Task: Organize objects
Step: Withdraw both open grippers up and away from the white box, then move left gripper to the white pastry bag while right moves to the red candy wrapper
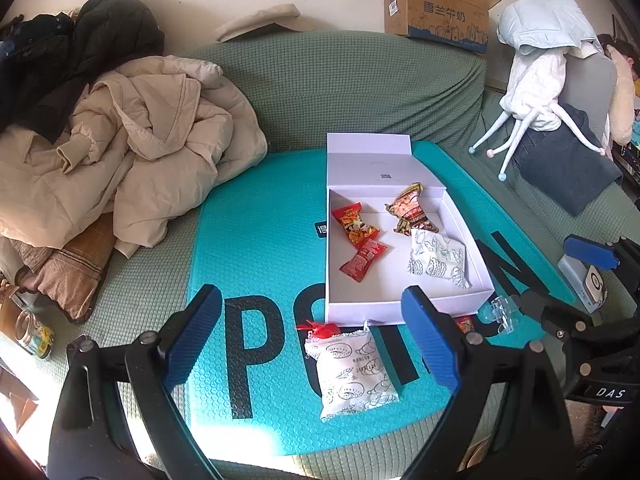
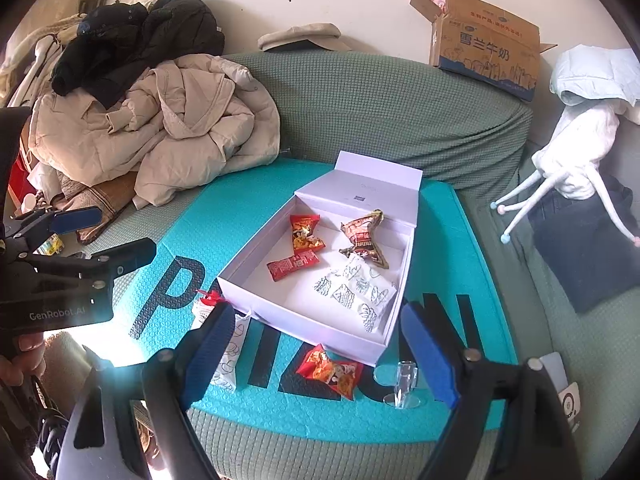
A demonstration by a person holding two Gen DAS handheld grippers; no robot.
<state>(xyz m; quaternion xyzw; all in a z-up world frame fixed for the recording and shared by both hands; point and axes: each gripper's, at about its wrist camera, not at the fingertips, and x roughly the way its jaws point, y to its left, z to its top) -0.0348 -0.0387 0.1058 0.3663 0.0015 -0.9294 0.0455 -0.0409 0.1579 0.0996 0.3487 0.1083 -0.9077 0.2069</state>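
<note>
An open white cardboard box [image 1: 404,280] with its lid folded back sits on a teal bubble-textured mat [image 1: 260,248] spread over a green-covered sofa [image 1: 360,88]. Inside the box, a red-and-yellow snack packet [image 1: 354,224] lies toward 10 o'clock, a small red sachet [image 1: 363,260] just below it, a brown crumpled snack packet [image 1: 412,210] toward 1 o'clock, and a white printed pouch [image 1: 438,258] toward 4 o'clock.

Outside, at the box's 6 o'clock edge in the left wrist view, a second white printed pouch [image 1: 352,372] with a red ribbon bow [image 1: 320,329] at its top lies on the mat between the fingers of the left gripper [image 1: 312,340], which stand wide apart and touch nothing. In the right wrist view, another red-and-yellow snack packet [image 2: 330,372] and a clear plastic stand [image 2: 402,384] lie on the mat at the box's near side, between the spread, empty fingers of the right gripper [image 2: 320,356].

A heap of beige padded coats [image 1: 132,148] fills the sofa at 9 o'clock.
</note>
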